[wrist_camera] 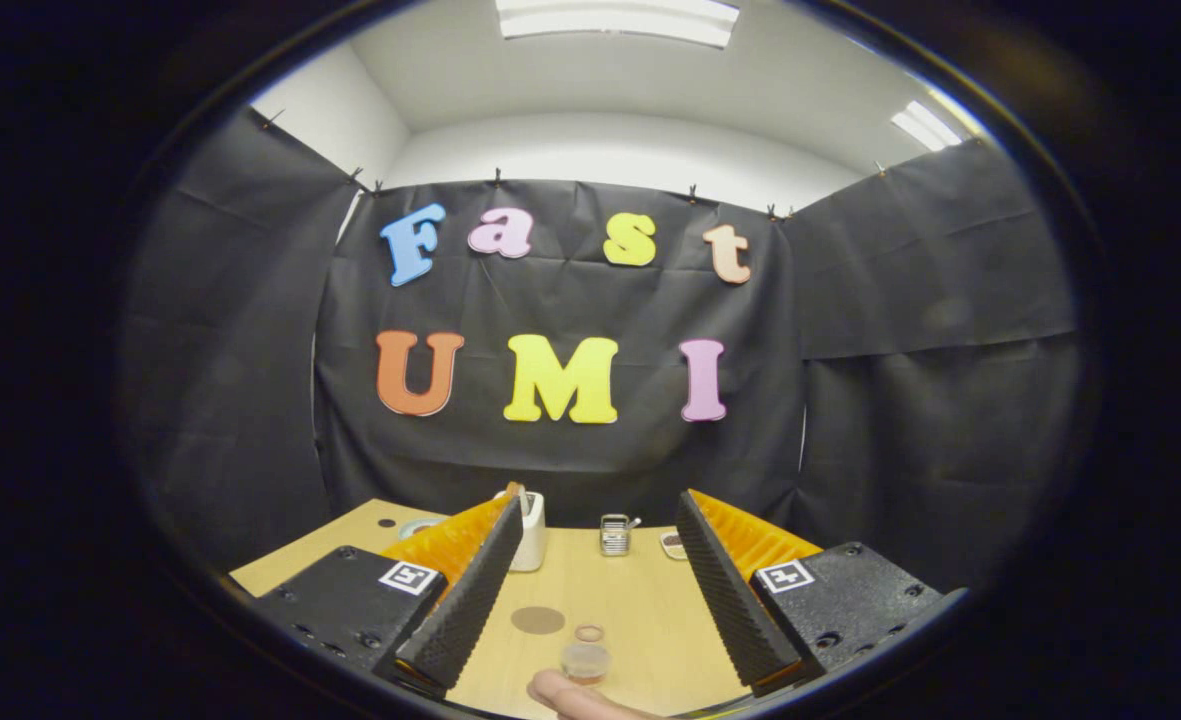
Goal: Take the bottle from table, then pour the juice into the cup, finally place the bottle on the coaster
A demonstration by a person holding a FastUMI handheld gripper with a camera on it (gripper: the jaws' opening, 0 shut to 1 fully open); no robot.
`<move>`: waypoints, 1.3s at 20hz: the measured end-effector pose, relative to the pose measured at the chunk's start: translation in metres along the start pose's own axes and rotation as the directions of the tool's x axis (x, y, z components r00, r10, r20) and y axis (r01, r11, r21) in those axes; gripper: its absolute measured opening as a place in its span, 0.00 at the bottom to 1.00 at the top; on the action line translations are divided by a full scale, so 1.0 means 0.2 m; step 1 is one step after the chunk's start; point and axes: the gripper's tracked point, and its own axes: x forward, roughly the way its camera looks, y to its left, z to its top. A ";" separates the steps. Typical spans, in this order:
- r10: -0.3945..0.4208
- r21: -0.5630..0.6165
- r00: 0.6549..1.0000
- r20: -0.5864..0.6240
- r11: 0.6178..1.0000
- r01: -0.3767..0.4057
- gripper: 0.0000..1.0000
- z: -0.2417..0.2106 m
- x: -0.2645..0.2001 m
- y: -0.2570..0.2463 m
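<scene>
**Fingers open over worktop, nothing held**

The gripper (600,600) is hovering above the wooden worktop (640,600), its two fingers standing wide apart and gripping nothing. Between them: one round brown coaster (537,620), one small cap (589,632), one small clear cup (586,660) nearest. One fingertip (560,692) is touching the cup. Farther off: one white container (530,532), one metal holder (614,534). Bottle: cannot tell which item.
</scene>
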 end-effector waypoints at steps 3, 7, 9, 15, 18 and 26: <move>-0.004 0.012 1.000 0.003 1.000 0.004 1.00 -0.07 0.03 -0.03; 0.007 0.003 1.000 -0.014 1.000 -0.007 1.00 -0.20 0.06 -0.03; 0.006 0.004 1.000 -0.014 1.000 -0.006 1.00 -0.26 0.08 -0.04; 0.014 -0.009 1.000 0.005 1.000 -0.014 1.00 -0.42 0.10 -0.04; 0.013 0.008 1.000 0.021 1.000 -0.013 1.00 -0.51 0.11 -0.04; 0.024 0.007 1.000 0.008 1.000 -0.024 1.00 -0.79 0.16 -0.03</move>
